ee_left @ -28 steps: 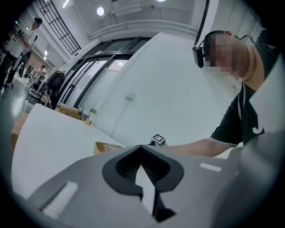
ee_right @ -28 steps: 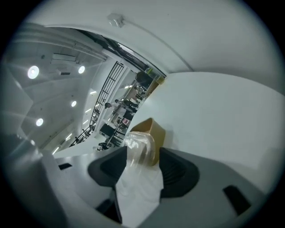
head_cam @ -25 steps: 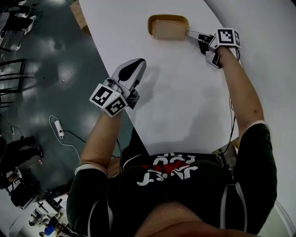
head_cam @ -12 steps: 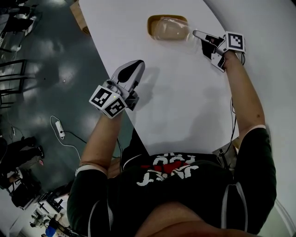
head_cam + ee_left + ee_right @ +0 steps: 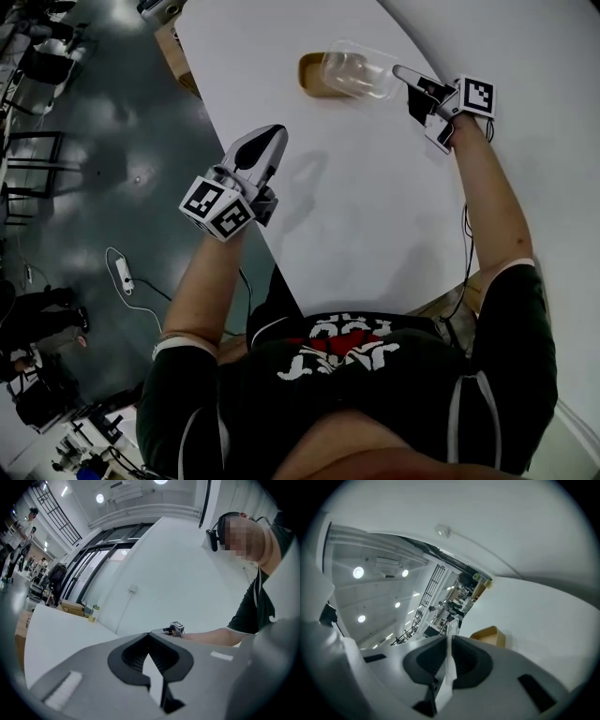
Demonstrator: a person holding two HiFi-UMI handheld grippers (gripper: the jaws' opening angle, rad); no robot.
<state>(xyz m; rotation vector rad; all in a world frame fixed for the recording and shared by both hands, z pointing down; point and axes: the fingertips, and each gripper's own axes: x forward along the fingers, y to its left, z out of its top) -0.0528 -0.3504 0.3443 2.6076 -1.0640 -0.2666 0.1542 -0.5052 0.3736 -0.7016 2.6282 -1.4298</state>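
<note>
Bag (image 5: 356, 73) is pinched by its edge in the right hand-held gripper (image 5: 403, 72), held up over the tray (image 5: 312, 79) on the desk (image 5: 375, 187). Looks like thin, floppy, slippery film, so I'd grab the rim. Left hand-held gripper (image 5: 270, 137) is closed and empty.

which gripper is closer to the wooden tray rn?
Right. The right gripper sits just beside the wooden tray, shut on a clear bag overlapping it; the left gripper hangs shut and empty near the table edge.
</note>
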